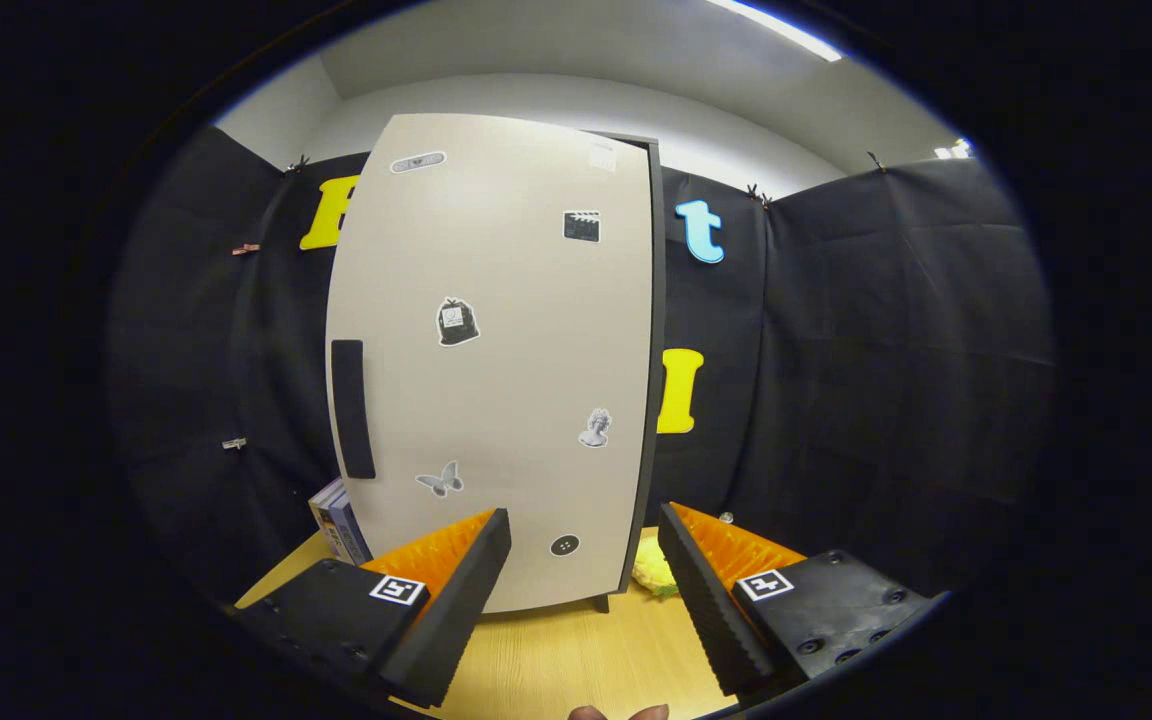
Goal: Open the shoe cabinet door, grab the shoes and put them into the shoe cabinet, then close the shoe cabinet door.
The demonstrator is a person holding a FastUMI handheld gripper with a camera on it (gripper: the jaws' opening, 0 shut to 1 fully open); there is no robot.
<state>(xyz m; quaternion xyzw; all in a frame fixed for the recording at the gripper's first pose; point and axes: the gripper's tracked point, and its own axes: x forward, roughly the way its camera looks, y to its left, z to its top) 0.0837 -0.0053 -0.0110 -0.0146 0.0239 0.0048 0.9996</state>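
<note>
The hand-held gripper has its fingers wide apart, holding nothing. Just ahead stands the shoe cabinet on the surface, door shut. Its tall dark handle sits up and to the left.

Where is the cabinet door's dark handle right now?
In the gripper view, the handle runs vertically along the shut shoe cabinet door, above the books, beyond the open gripper.

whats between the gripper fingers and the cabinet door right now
Nothing: in the gripper view, bare wooden tabletop runs from the open gripper to the shut cabinet door.
</note>
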